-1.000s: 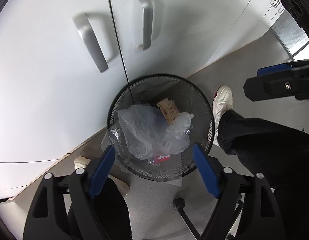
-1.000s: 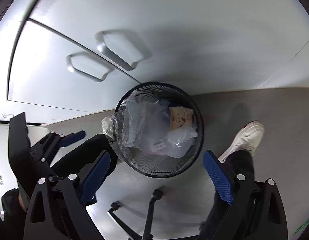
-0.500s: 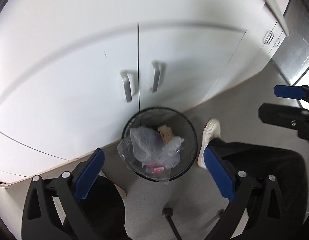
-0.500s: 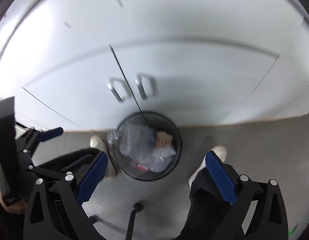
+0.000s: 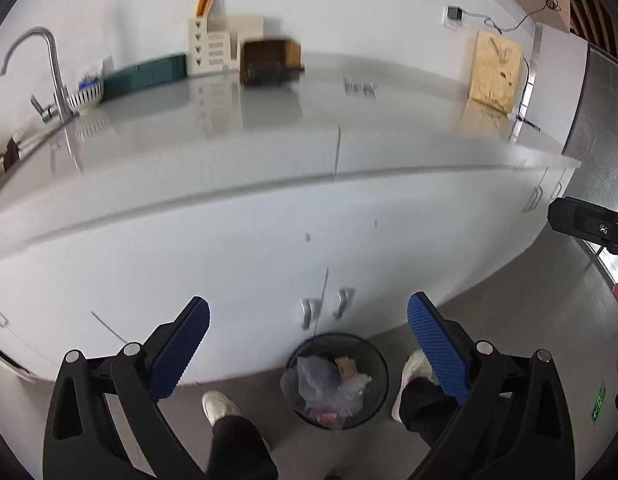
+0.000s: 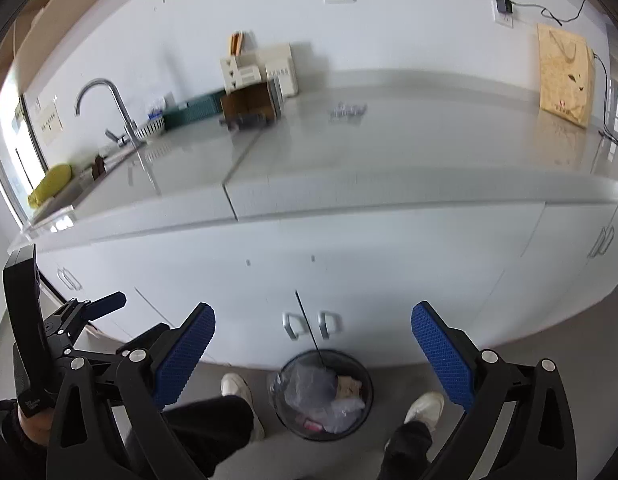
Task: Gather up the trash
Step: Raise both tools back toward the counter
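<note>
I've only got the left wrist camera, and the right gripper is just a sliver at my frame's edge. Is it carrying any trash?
Observer: No. The right gripper stands wide open, with nothing between its pads.
Operator: Good. Is there anything past the tap that my view cuts off?
Observer: Yes. A yellow, cloth-like item lies at the left end of the counter, nearer than the tap. I can't tell whether it's trash.
</note>
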`<state>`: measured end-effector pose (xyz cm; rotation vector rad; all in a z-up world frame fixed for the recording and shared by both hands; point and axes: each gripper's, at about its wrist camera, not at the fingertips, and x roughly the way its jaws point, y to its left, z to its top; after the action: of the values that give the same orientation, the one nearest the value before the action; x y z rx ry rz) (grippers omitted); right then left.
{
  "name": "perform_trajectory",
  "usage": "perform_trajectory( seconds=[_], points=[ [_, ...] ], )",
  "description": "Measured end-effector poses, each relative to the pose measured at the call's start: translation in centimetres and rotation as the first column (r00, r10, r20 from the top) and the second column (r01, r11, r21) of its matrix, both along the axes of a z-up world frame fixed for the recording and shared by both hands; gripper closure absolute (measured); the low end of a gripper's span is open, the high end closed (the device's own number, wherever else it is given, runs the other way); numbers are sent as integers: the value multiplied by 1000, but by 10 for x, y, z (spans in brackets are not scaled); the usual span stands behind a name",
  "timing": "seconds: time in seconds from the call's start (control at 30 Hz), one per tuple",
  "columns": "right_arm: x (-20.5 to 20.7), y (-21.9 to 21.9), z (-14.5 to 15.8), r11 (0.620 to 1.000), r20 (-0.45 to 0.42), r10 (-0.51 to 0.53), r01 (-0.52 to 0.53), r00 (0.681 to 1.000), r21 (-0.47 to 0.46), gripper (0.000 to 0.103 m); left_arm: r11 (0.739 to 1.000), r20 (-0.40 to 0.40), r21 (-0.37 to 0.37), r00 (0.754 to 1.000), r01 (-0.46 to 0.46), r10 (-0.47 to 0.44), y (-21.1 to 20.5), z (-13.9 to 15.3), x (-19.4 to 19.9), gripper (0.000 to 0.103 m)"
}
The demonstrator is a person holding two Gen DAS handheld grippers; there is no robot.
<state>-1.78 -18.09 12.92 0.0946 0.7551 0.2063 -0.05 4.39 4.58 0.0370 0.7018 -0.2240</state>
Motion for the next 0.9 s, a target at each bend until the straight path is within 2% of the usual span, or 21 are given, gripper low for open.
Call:
perform_trajectory(
  seconds=[0.13,0.23,0.4,0.7,0.9],
  points=[
    [25,-6,23,1000,38,0,0,999,-13,4,1000,43,5,999,-22,22,6,36,18,4],
    [50,-10,32,1000,59,15,-15,998,-2,4,997,53,41,996,-70,68,7,60,41,4],
    [112,-13,37,999,71,40,-38,997,-33,4,990,84,103,992,-101,92,5,79,92,4],
    [249,-17,20,998,-60,-9,5,998,-58,4,983,58,111,988,-148,142,7,94,215,4],
    [319,-9,6,995,-141,-58,46,988,-84,4,979,54,128,987,-157,151,2,101,272,4]
  ],
)
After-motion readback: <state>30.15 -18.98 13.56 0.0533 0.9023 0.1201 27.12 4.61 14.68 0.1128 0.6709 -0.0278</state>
